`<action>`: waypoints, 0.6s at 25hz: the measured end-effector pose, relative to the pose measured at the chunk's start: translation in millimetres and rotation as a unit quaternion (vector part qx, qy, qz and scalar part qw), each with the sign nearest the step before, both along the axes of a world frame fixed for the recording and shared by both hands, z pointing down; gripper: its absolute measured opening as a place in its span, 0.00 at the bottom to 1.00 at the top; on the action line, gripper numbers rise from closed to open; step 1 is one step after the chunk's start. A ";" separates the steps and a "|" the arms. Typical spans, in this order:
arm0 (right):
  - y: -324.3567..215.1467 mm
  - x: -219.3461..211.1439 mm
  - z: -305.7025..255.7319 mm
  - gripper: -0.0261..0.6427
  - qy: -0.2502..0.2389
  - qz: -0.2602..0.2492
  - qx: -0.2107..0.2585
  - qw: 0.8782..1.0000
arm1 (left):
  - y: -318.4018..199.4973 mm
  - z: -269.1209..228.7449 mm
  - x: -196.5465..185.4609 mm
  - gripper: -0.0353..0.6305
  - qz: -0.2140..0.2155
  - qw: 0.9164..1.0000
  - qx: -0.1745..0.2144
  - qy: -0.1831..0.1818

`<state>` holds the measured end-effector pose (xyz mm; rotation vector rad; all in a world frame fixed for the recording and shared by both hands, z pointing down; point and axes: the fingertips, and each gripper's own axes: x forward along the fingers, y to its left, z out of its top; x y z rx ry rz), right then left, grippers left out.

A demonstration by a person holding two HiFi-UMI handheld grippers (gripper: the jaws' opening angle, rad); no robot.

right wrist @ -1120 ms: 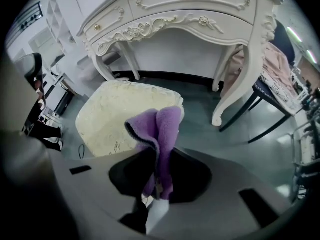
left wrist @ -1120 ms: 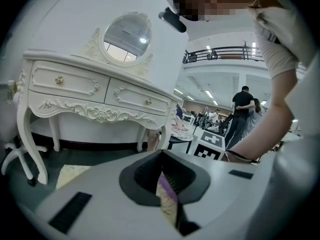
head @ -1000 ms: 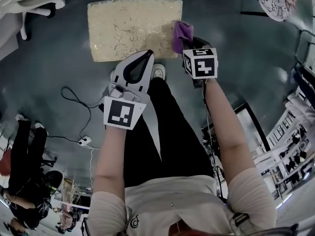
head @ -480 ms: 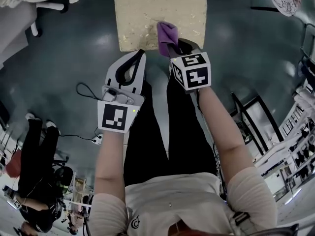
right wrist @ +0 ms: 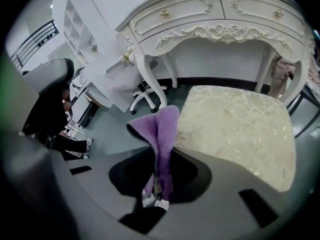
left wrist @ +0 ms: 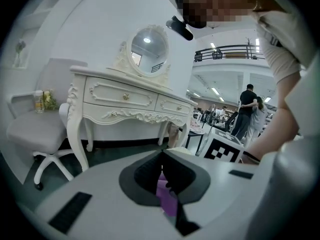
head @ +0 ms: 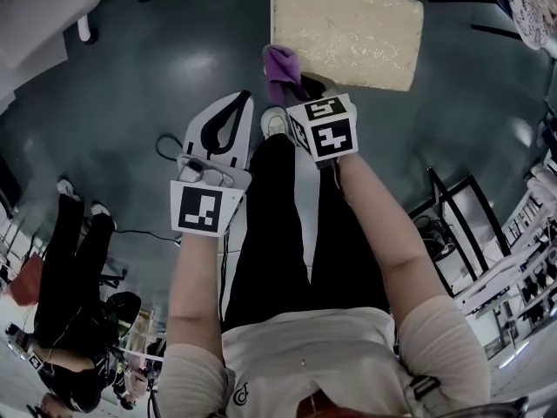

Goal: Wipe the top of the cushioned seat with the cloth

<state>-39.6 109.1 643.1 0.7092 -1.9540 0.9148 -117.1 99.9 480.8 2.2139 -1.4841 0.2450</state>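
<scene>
The right gripper (right wrist: pixel 161 156) is clamped on a purple cloth (right wrist: pixel 163 126), which stands up out of its closed jaws as a folded tuft. Just ahead and to the right of this gripper lies the cushioned seat (right wrist: pixel 235 129), a pale patterned pad. The cloth sits at its near left corner, though contact with the fabric cannot be confirmed. From that corner the seat's long side runs off to the right, so almost all of the top lies to the right of the cloth and a wiping stroke would likely travel that way. The left gripper (head: pixel 237 101) hangs further back and to the left over the floor, its jaws closed on nothing, so the right hand is clearly the nearer one.
</scene>
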 end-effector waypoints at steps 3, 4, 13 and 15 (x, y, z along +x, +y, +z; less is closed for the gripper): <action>4.9 -12.4 9.1 0.16 -0.003 -0.002 -0.005 1.000 | 7.1 5.7 -13.7 0.07 -0.009 1.000 -0.002 0.005; 7.1 -14.7 11.7 0.16 -0.002 -0.003 -0.007 1.000 | 10.1 7.2 -16.3 0.07 -0.010 1.000 -0.004 0.006; 7.6 31.4 11.5 0.16 0.008 0.020 -0.014 1.000 | 17.1 6.3 21.7 0.07 -0.007 1.000 0.006 0.012; 4.9 35.7 13.0 0.17 0.003 0.023 -0.018 1.000 | 10.3 8.4 29.7 0.07 -0.004 1.000 0.007 0.015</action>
